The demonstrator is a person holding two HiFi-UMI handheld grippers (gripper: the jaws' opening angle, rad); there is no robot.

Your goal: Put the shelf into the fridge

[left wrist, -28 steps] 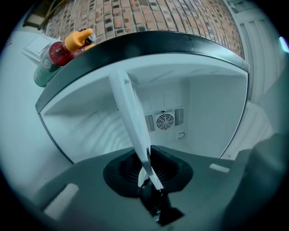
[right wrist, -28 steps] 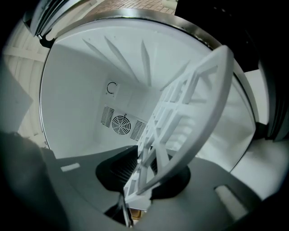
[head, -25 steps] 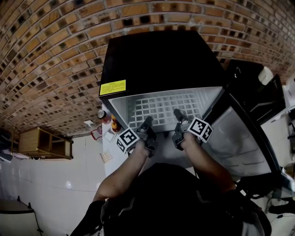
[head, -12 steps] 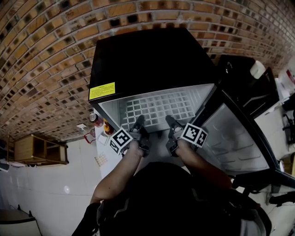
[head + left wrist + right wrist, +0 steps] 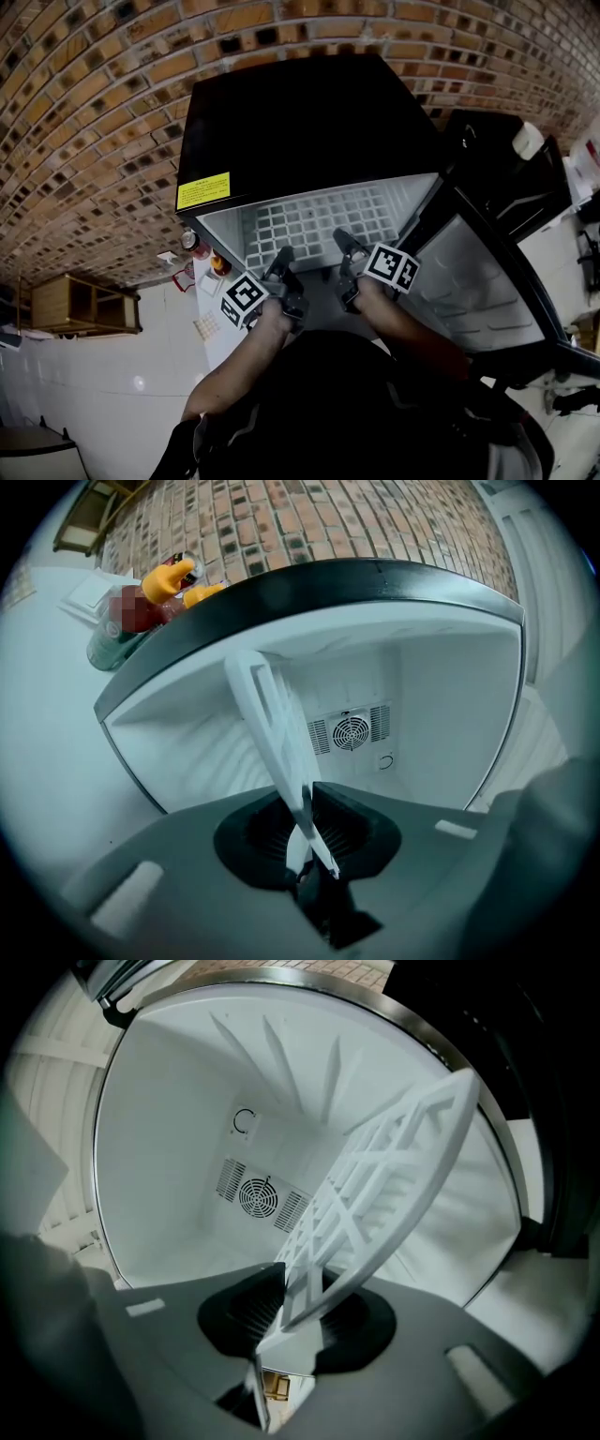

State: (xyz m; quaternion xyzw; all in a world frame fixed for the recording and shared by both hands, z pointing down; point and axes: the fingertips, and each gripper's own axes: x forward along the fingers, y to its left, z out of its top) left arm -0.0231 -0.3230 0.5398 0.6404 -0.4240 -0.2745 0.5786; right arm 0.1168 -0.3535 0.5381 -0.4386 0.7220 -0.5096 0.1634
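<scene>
Lattice of white plastic, the shelf [image 5: 319,220] sat in the mouth of the open fridge [image 5: 300,112], centre frame in the head view. It looked light and stiff but thin, and would likely twist if held one-sided. The left gripper [image 5: 283,258] was clamped on its near rim. The right gripper [image 5: 345,242] had that rim between its closing jaws. The solid rim, not the thin bars, seemed the safest hold.

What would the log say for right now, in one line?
shelf: partly inside open fridge | left gripper: clamped on shelf edge | right gripper: jaws closing on shelf edge
</scene>
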